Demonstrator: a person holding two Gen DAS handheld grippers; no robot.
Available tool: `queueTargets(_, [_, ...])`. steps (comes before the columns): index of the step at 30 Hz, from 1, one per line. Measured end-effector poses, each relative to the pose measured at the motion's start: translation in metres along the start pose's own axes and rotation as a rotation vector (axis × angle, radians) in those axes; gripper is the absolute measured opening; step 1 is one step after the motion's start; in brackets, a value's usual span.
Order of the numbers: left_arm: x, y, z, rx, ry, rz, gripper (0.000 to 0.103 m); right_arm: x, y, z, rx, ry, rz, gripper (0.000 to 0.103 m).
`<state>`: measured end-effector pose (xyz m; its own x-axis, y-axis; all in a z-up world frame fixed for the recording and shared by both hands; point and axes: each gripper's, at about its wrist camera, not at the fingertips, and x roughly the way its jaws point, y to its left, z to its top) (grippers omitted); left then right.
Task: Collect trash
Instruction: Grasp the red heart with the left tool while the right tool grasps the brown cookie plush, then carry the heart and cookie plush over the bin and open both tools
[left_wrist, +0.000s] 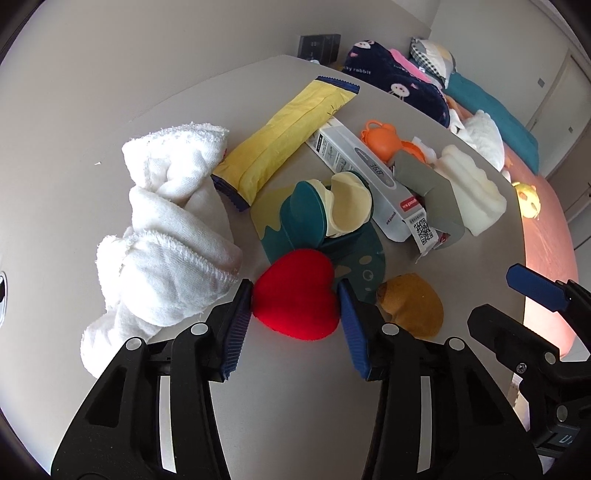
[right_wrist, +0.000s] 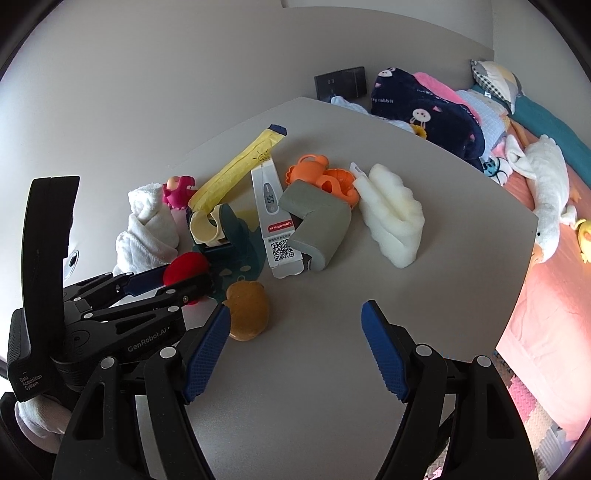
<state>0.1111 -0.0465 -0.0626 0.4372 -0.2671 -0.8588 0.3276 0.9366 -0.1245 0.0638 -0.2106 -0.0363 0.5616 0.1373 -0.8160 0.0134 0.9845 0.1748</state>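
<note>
A red plush heart (left_wrist: 295, 306) lies on the grey table (left_wrist: 74, 192) at the near edge of a heap of items. My left gripper (left_wrist: 294, 295) is shut on it, one blue pad against each side; the right wrist view shows the same grip (right_wrist: 173, 282). In the heap lie a yellow wrapper (left_wrist: 280, 136), a thermometer box (left_wrist: 369, 177), a grey foam corner (left_wrist: 432, 184), a white foam block (left_wrist: 469, 184) and a brown pad (right_wrist: 247, 310). My right gripper (right_wrist: 295, 325) hangs open over bare table with nothing between its fingers, the brown pad just beyond its left finger.
A crumpled white towel (left_wrist: 166, 229) lies left of the heart, with a green and cream toy (left_wrist: 314, 218) behind it and an orange toy (right_wrist: 317, 173) further back. A pink toy (right_wrist: 179, 192) sits by the towel. A bed with a dark blanket (right_wrist: 424, 107) and plush goose (right_wrist: 546, 192) borders the table's right edge.
</note>
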Motion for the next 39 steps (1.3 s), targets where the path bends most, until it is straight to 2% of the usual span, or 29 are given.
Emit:
queueTargets(7, [-0.024,0.014,-0.002,-0.016,-0.064,0.037,0.046,0.012,0.016,0.002,-0.035,0.027,0.027,0.075])
queueTargets(14, [-0.043,0.041,-0.015,-0.089,-0.072,0.085,0.046,0.032,0.03,0.005,-0.063,0.068,0.047,0.072])
queueTargets(18, [-0.052,0.056,-0.024,-0.126,-0.074,0.109,0.046,0.04,0.034,0.002,-0.069,0.098,0.042,0.064])
queueTargets(20, [-0.055,0.061,-0.027,-0.139,-0.076,0.117,0.046,0.042,0.034,0.001,-0.075,0.11,0.042,0.054])
queueTargets(21, [-0.056,0.063,-0.028,-0.143,-0.076,0.12,0.046,0.044,0.034,0.0,-0.077,0.119,0.049,0.041])
queueTargets(22, [-0.057,0.064,-0.029,-0.146,-0.077,0.122,0.046,0.043,0.034,-0.001,-0.077,0.116,0.053,0.04])
queueTargets(30, [-0.071,0.049,-0.032,-0.11,-0.102,0.112,0.046,0.02,0.024,-0.003,-0.051,0.074,0.056,0.039])
queueTargets(39, [-0.082,0.008,-0.028,-0.036,-0.124,0.073,0.046,-0.023,-0.002,-0.013,-0.003,0.007,0.031,0.039])
